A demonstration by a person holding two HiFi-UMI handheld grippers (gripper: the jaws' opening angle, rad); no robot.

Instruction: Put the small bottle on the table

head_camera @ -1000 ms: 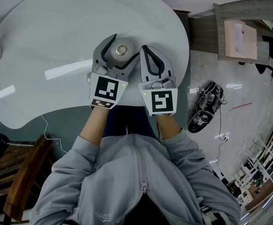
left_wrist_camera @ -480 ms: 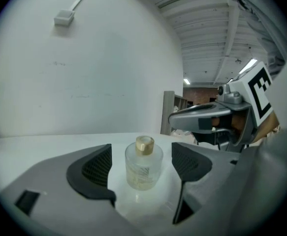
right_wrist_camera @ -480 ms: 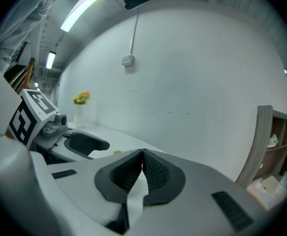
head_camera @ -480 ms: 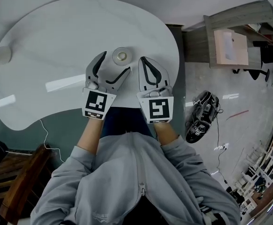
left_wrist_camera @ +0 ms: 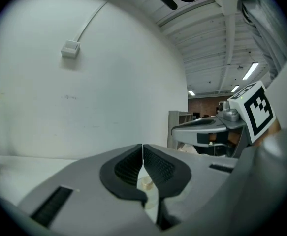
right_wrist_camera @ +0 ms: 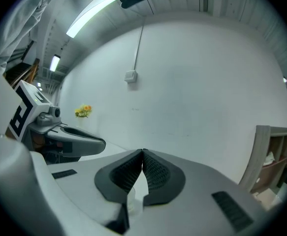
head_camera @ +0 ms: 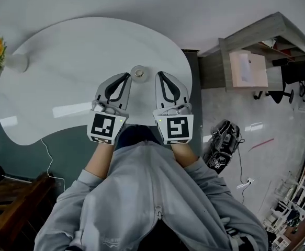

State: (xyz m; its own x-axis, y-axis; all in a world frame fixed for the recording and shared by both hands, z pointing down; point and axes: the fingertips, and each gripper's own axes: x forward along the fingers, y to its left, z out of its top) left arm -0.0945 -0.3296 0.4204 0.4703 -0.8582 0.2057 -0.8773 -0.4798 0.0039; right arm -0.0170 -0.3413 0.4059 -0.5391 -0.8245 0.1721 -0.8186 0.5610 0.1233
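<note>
Bottle, small and round, upright on glossy white table.
I see it near the curved near edge, untouched between my grey claws: left gripper closing empty, ribbed black pads meeting; right gripper clenched empty.

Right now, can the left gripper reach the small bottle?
Likely yes: the small bottle stands free just beside the left gripper, nothing between. Its shut jaws must open first.

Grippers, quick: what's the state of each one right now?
Left gripper: closing shut, nothing between the fingers.
Right gripper: closed, empty.
</note>
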